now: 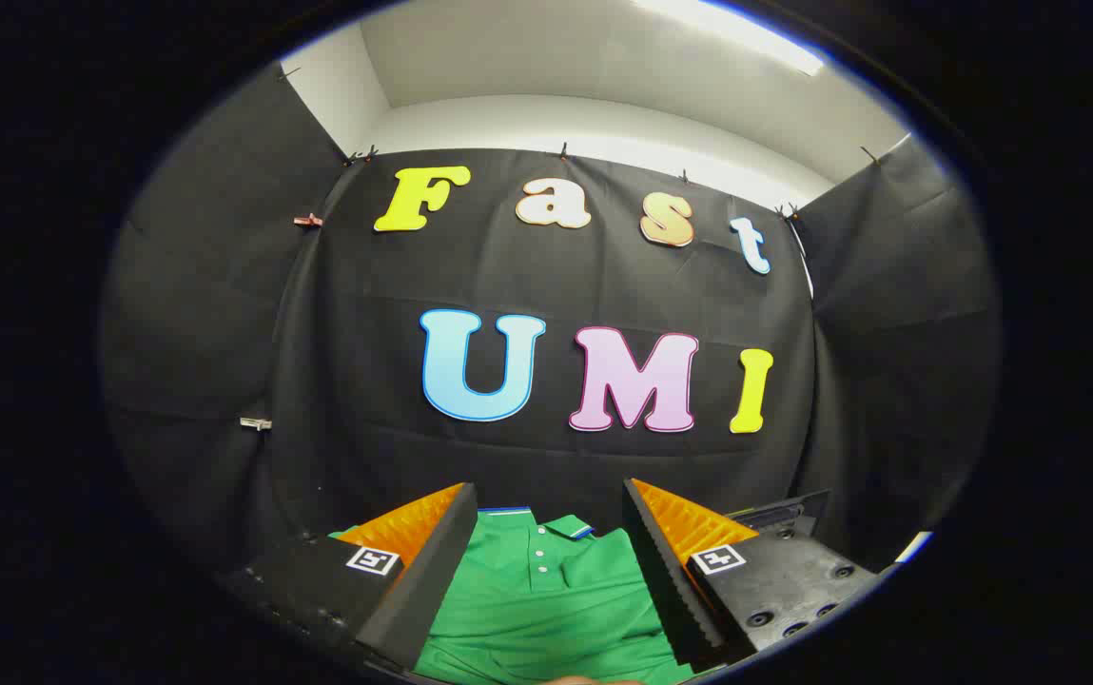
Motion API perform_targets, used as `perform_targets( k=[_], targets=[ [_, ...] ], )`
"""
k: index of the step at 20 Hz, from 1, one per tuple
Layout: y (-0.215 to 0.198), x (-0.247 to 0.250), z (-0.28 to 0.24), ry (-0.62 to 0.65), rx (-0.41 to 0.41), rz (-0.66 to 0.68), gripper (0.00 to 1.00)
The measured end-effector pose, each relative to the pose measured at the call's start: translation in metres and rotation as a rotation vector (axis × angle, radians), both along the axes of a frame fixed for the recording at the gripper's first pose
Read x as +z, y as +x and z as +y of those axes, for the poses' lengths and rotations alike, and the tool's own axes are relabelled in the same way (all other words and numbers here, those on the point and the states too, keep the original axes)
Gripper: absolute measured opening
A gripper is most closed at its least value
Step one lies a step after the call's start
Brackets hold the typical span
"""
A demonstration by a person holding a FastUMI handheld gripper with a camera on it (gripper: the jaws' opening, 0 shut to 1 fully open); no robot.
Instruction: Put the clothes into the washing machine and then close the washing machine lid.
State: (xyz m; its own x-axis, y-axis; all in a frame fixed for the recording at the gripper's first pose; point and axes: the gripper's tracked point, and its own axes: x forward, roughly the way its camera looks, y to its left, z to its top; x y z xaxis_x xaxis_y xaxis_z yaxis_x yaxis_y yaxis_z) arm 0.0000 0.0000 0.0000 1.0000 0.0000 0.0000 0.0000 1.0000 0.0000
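Here, low in the frame: the gripper (546, 561) with its two fingers spread wide, a broad gap between them. Left finger (422, 571) and right finger (665, 571) each show a black outer face and an orange ribbed inner pad. Each finger base carries a small square black-and-white marker. Nothing is pinched; neither pad can be seen pressing on cloth.

In the gap between the fingers, bottom centre of the frame: a green polo shirt (546, 609). It lies spread out, collar end pointing away from the camera. The collar (570, 525) has a thin blue and white edge. A short placket with small white buttons (538, 561) runs down from the collar. The fabric shows soft folds toward the lower part of the frame. The shirt runs under or behind both fingers at left and right; whether the fingers touch it, cannot tell. What the shirt rests on is hidden.

Right of the right finger, lower right of the frame: a dark flat-edged object (784, 514), too little showing to name it.

Middle and upper frame: black cloth wall (337, 362) of the booth, hung by small clips along its top edge. Upper frame: white ceiling (546, 57) with a bright light strip (736, 33) at upper right.
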Motion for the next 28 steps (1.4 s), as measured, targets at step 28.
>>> perform_targets(
  k=[28],
  targets=[
    [-0.0014,-0.0048,0.0038,-0.018,0.080,0.012,0.95]
  ],
)
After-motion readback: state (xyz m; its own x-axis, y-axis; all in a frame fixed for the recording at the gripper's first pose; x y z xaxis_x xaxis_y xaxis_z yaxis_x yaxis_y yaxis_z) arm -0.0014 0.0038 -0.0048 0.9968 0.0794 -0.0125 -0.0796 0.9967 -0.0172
